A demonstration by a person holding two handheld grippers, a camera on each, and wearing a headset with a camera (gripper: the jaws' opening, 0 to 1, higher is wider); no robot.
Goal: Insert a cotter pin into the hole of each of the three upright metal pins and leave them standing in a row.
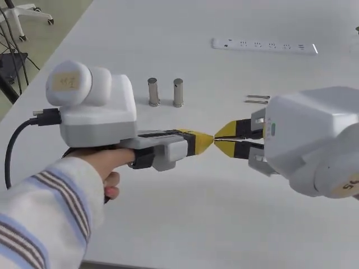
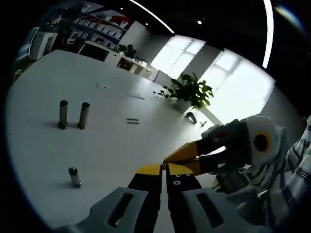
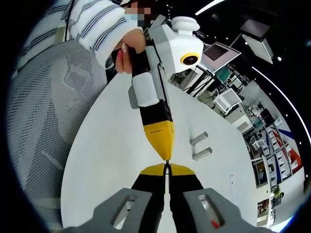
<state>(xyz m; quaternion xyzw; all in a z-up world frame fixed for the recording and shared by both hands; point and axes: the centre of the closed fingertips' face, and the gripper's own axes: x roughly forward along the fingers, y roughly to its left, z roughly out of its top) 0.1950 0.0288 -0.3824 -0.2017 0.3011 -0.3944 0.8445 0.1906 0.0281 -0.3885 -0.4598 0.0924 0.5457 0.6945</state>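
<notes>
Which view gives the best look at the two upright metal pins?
Head view: the two upright metal pins stand side by side, large and undistorted. The left gripper view shows them small and distant; the right gripper view, small and rolled sideways.

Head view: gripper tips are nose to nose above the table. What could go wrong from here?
1. The left gripper and right gripper meet tip to tip above the table, both shut. Anything thin passed there could slip and drop.
2. In the left gripper view, a third metal pin sits near the left gripper, apart from the two upright pins. Lowering that gripper could knock it.
</notes>
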